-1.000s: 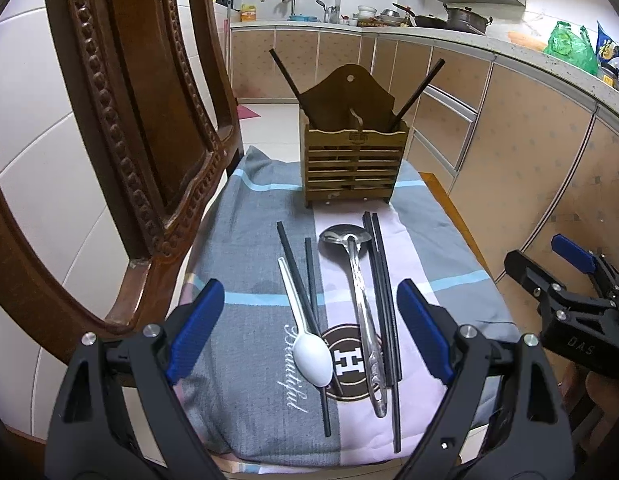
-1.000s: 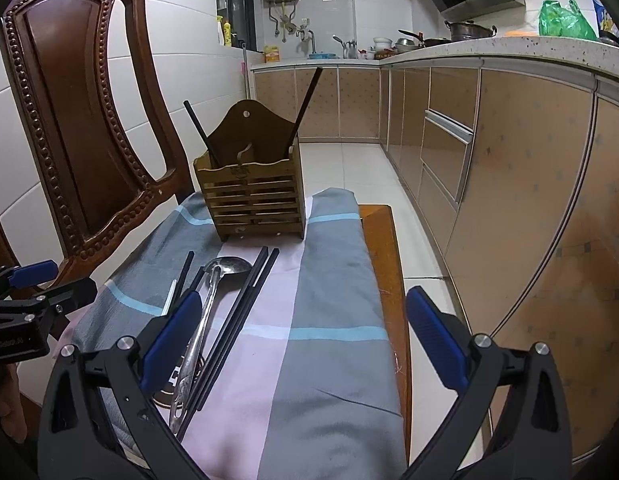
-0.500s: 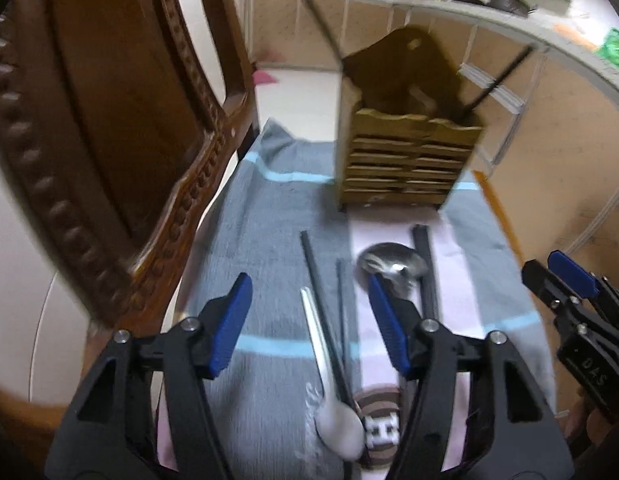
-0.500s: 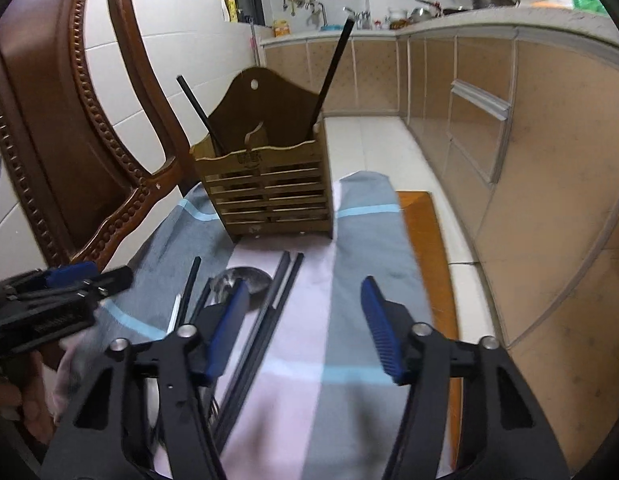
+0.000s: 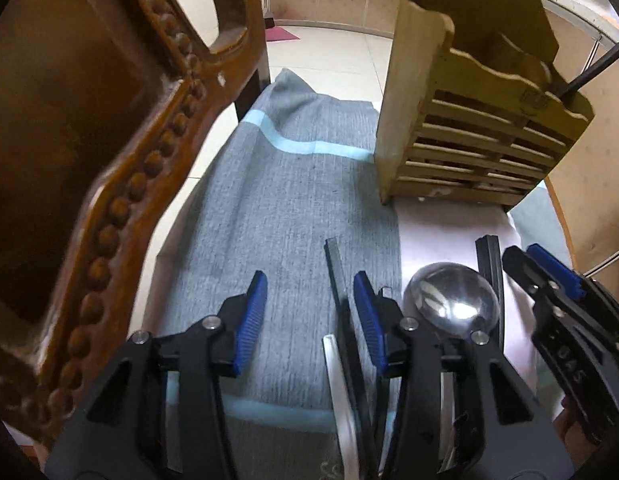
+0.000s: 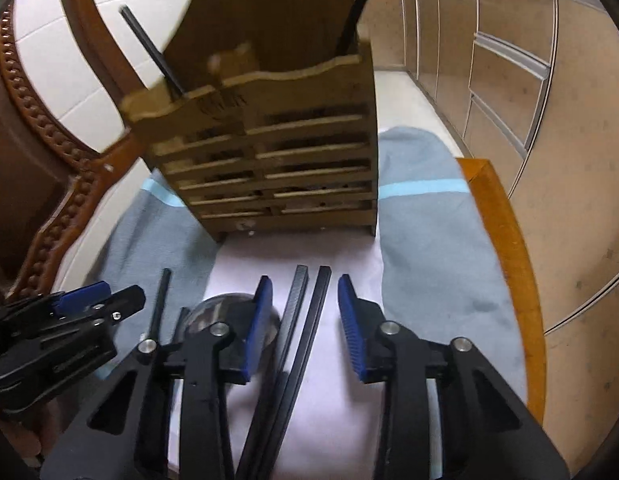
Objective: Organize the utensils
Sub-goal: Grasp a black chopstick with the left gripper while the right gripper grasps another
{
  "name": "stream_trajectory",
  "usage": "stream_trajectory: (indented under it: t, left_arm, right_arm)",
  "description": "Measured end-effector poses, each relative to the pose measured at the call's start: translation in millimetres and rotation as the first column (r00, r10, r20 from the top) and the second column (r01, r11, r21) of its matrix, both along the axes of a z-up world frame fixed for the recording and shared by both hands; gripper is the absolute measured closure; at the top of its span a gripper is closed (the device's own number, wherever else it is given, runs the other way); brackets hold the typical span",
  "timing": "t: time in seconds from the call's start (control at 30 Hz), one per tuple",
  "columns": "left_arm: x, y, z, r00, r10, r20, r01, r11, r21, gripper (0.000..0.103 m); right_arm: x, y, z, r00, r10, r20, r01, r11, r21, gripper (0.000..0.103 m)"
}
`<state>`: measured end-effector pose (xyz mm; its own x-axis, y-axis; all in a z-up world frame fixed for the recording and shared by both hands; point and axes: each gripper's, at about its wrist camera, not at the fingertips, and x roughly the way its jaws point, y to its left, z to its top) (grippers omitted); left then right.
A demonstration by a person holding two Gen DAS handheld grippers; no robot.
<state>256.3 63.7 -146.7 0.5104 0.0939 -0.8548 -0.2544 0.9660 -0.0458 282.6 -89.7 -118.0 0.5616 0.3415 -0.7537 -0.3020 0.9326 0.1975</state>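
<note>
Left claw (image 5: 309, 316): open, low over the grey cloth (image 5: 277, 208), gripping nothing. A black chopstick (image 5: 334, 264) and a pale spoon handle (image 5: 335, 384) lie in the gap, close to its right pad; I cannot tell whether that pad touches the chopstick.

Right claw (image 6: 303, 318): open, holding nothing, with a chopstick pair (image 6: 305, 312) lying between its blue pads (the two sticks run side by side, tips toward the holder).

Ladle (image 5: 451, 302): steel bowl up, on the pale strip of the cloth, between the two claws. In the right wrist view it sits just behind the right claw's left pad, partly hidden.

Holder (image 6: 265, 152): slatted wooden box with a tall back panel, standing on the far end of the cloth, beyond the utensils. One black chopstick leans out at its left side (image 6: 151, 48), another at its right (image 6: 355, 12).

Other utensils: a single chopstick (image 6: 159, 300) lies left of the ladle in the right wrist view, near the left claw's tips.

Chair (image 5: 109, 120): carved brown back with a beaded edge, close on the left.

Counter (image 6: 505, 248): orange wooden edge shows past the cloth on the right.

Surroundings: beige kitchen cabinets (image 6: 509, 80) on the right, pale floor tiles behind the holder (both views are somewhat blurred).
</note>
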Motion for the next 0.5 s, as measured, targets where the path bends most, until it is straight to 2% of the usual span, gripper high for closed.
stream_trajectory:
  t: [0.07, 0.3, 0.37, 0.5]
  left_arm:
    - [3.5, -2.0, -2.7, 1.0, 0.0, -0.005, 0.0, 1.0, 0.003, 0.06]
    - [17.0, 3.0, -12.4, 1.0, 0.013, -0.021, -0.014, 1.0, -0.009, 0.061]
    - [21.1, 3.9, -16.5, 0.999, 0.019, -0.032, -0.019, 1.0, -0.011, 0.061]
    - [27.3, 2.4, -24.0, 0.999, 0.017, -0.043, -0.017, 1.0, -0.005, 0.07]
  right_arm:
    - [2.3, 3.3, -3.1, 1.0, 0.01, -0.001, -0.01, 1.0, -0.008, 0.078]
    - [8.5, 12.4, -10.4, 1.0, 0.024, -0.013, -0.024, 1.0, -0.016, 0.081]
    - [10.3, 15.1, -11.8, 0.999, 0.031, -0.018, -0.031, 0.999, -0.017, 0.085]
    - [12.2, 16.4, -13.3, 0.999, 0.029, -0.016, -0.029, 0.999, -0.017, 0.092]
